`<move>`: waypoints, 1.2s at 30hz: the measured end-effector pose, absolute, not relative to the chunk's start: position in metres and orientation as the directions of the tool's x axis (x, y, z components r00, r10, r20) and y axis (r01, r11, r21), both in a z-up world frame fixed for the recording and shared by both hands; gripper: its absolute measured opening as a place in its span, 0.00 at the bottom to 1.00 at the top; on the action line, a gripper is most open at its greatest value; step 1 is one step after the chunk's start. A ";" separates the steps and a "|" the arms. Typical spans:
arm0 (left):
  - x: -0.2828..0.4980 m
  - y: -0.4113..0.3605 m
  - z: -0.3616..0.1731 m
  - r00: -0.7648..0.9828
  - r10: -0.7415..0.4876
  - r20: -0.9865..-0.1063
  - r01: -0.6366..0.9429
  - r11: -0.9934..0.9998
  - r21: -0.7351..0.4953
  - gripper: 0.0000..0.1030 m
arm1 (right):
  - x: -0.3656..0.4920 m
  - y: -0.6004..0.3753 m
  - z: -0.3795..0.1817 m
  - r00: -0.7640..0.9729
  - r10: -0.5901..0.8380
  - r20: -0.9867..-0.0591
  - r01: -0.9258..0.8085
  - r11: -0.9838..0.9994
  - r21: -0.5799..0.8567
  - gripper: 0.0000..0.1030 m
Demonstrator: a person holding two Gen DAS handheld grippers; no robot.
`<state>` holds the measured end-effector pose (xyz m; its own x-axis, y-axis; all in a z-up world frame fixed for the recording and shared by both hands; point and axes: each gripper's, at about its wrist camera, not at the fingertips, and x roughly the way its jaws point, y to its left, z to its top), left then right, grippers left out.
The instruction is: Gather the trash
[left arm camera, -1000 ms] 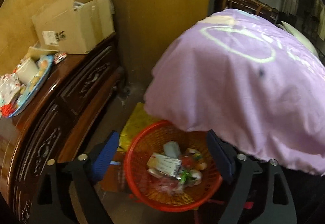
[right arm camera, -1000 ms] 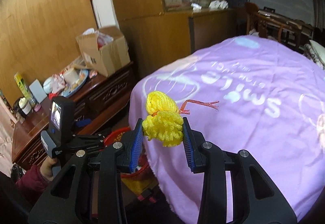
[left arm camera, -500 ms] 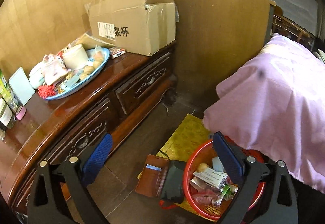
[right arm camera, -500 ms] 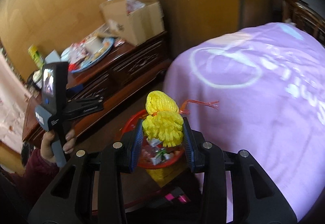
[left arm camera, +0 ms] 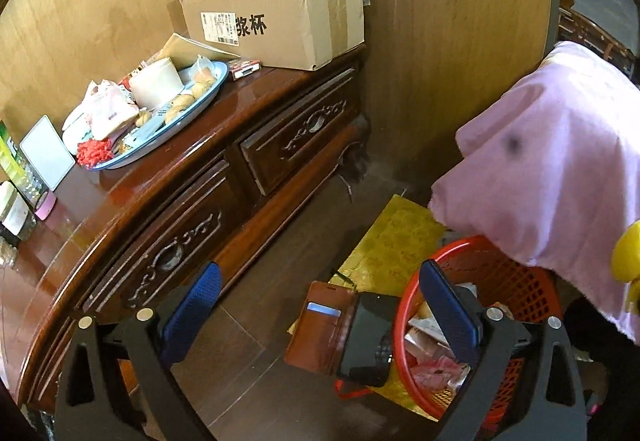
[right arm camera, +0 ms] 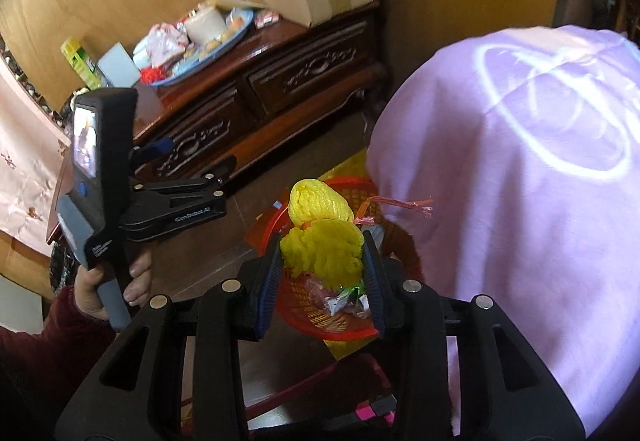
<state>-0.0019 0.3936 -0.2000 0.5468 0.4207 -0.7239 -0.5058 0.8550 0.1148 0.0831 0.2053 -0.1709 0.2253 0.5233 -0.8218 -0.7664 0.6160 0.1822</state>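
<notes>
Left wrist view: my left gripper (left arm camera: 320, 305) is spread wide with nothing between its blue pads, above the dark floor. A red basket (left arm camera: 516, 281) of wrappers sits low right, partly under the purple cloth (left arm camera: 560, 169). A brown wallet (left arm camera: 320, 325) and black phone (left arm camera: 370, 341) lie just beside the basket. Carved wooden dresser (left arm camera: 208, 177) on the left carries a cardboard box (left arm camera: 280, 1).

Right wrist view: my right gripper (right arm camera: 322, 273) is clamped on a yellow foam net (right arm camera: 324, 241), held over the red basket (right arm camera: 320, 313).
</notes>
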 end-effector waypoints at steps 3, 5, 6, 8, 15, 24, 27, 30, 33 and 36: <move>-0.003 0.390 -0.197 0.553 0.431 -0.713 -0.501 0.856 0.129 0.94 | 0.089 0.206 -0.175 0.229 0.525 -0.819 -0.752 0.630 0.194 0.53; -0.003 0.387 -0.193 0.564 0.431 -0.704 -0.493 0.860 0.131 0.94 | 0.088 0.202 -0.171 0.242 0.531 -0.812 -0.750 0.634 0.191 0.53; -0.003 0.385 -0.191 0.568 0.429 -0.702 -0.490 0.862 0.130 0.94 | 0.088 0.200 -0.170 0.253 0.530 -0.809 -0.748 0.638 0.184 0.53; -0.003 0.381 -0.186 0.581 0.426 -0.694 -0.483 0.866 0.127 0.94 | 0.088 0.195 -0.165 0.273 0.535 -0.799 -0.742 0.646 0.179 0.53; -0.007 0.357 -0.157 0.644 0.417 -0.642 -0.445 0.886 0.130 0.94 | 0.077 0.160 -0.137 0.351 0.567 -0.745 -0.714 0.677 0.179 0.53; -0.023 0.301 -0.103 0.751 0.387 -0.536 -0.355 0.920 0.167 0.94 | 0.049 0.109 -0.095 0.462 0.609 -0.645 -0.682 0.709 0.180 0.53; -0.027 0.276 -0.086 0.783 0.369 -0.502 -0.317 0.929 0.189 0.94 | 0.037 0.087 -0.080 0.503 0.622 -0.600 -0.671 0.719 0.184 0.53; -0.031 0.247 -0.069 0.813 0.349 -0.466 -0.277 0.936 0.218 0.94 | 0.027 0.063 -0.068 0.547 0.626 -0.556 -0.655 0.733 0.180 0.56; -0.035 0.220 -0.055 0.840 0.316 -0.441 -0.234 0.944 0.233 0.94 | 0.016 0.035 -0.055 0.592 0.627 -0.507 -0.635 0.749 0.186 0.56; -0.038 0.194 -0.044 0.857 0.283 -0.429 -0.189 0.950 0.250 0.94 | 0.007 0.009 -0.047 0.623 0.630 -0.464 -0.619 0.759 0.202 0.58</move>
